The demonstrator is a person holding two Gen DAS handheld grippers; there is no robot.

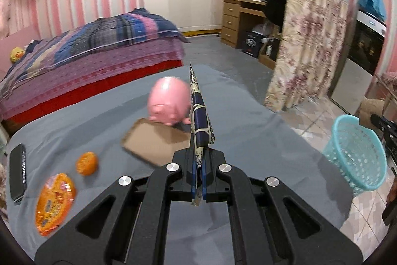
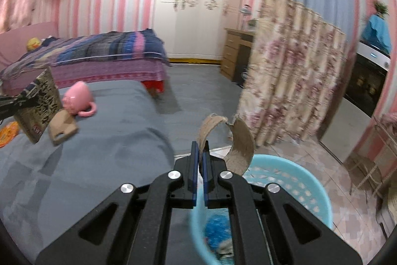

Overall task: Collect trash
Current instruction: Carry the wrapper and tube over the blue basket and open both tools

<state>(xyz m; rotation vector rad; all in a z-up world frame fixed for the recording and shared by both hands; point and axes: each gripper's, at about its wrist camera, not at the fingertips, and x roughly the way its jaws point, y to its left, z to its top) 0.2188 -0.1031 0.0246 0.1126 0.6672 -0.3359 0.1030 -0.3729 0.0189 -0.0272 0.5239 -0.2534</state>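
Observation:
My left gripper (image 1: 198, 156) is shut on a flat blue-and-cream patterned packet (image 1: 199, 113), held edge-on above the grey-covered table (image 1: 248, 121). The right wrist view shows this packet (image 2: 41, 103) broadside at far left. My right gripper (image 2: 201, 153) is shut on a curled strip of torn brown cardboard (image 2: 242, 140), just above the near rim of the turquoise basket (image 2: 297, 173). A blue crumpled thing (image 2: 218, 227) lies inside the basket. In the left wrist view the basket (image 1: 357, 155) stands on the floor off the table's right edge.
On the table lie a pink pig-shaped mug (image 1: 168, 101), a brown cardboard piece (image 1: 153, 143), an orange (image 1: 86, 163), an orange snack packet (image 1: 54, 203) and a black flat device (image 1: 17, 173). A bed (image 1: 86, 54) stands behind, a floral curtain (image 1: 305, 41) to the right.

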